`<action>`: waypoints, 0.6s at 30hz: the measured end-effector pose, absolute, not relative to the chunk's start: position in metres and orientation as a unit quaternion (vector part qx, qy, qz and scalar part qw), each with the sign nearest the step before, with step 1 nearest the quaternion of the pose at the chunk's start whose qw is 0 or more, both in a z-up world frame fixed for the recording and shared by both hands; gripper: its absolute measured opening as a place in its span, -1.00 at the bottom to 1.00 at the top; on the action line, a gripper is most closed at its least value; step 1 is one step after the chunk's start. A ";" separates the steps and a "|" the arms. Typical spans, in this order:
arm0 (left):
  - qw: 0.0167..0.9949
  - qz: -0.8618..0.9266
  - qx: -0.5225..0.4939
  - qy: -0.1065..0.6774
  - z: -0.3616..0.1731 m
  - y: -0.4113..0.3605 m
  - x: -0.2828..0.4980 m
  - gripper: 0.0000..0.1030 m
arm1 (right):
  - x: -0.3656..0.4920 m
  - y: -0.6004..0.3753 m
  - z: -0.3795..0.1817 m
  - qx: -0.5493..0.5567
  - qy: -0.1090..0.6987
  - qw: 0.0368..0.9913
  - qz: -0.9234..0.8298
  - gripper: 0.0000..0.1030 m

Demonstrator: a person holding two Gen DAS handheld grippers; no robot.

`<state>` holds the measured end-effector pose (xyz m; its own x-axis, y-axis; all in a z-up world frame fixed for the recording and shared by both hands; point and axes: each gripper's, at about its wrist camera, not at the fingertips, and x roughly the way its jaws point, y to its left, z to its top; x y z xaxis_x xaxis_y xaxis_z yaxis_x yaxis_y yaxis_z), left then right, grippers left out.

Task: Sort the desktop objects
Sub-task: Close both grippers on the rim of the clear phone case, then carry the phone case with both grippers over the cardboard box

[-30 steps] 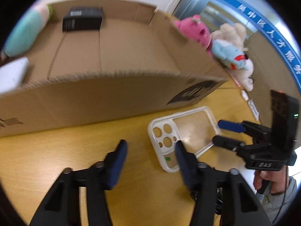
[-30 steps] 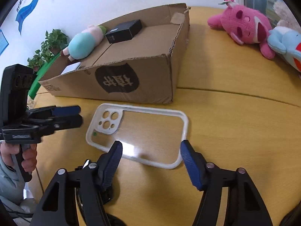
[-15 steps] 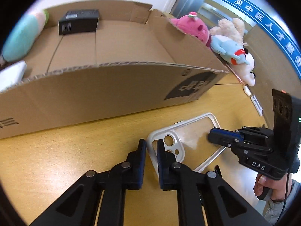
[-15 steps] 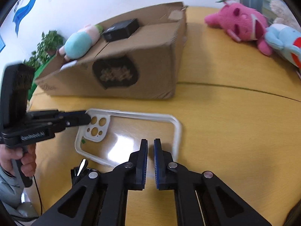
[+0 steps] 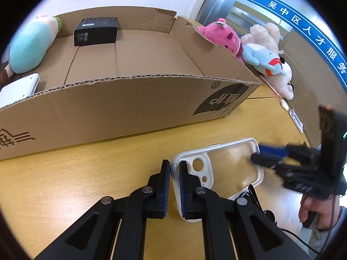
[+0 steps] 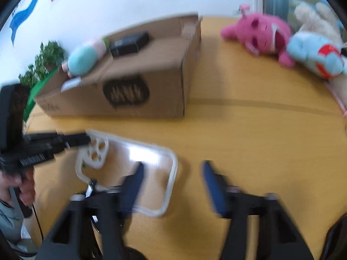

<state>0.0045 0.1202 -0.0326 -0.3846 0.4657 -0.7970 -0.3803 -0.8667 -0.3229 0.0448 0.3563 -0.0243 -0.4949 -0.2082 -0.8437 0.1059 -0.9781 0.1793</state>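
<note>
Phone case (image 5: 229,169), clear-backed with a white rim, lies flat on the table (image 5: 76,173) at 6 o'clock of the cardboard box (image 5: 130,106). It looks light, thin and flexible, best pinched by the rim. Left claw (image 5: 172,176) is clamped on the camera-end rim; right claw (image 6: 171,182), just opening, straddles the opposite rim without pressing. The box holds a black carton (image 5: 95,31), a teal plush (image 5: 30,45) and a white device (image 5: 19,87).
</note>
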 end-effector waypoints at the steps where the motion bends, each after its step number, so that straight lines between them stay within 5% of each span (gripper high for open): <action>1: 0.252 0.832 -0.492 -0.042 -0.032 0.120 0.005 -0.84 | 0.046 0.353 -0.030 0.502 -0.048 0.096 -0.858 -0.60; 6: 0.246 0.841 -0.480 -0.045 -0.024 0.109 0.007 -0.86 | 0.051 0.345 -0.027 0.489 -0.046 0.090 -0.867 -0.85; 18: 0.230 0.904 -0.356 -0.050 0.084 0.075 0.012 -0.86 | 0.044 0.321 0.082 0.370 -0.002 0.112 -0.922 -0.86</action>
<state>0.0117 0.0751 0.0839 -0.6407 0.4521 -0.6205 -0.3809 -0.8889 -0.2543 0.0438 0.3214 0.0817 -0.7012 -0.2076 -0.6820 0.2048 -0.9750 0.0862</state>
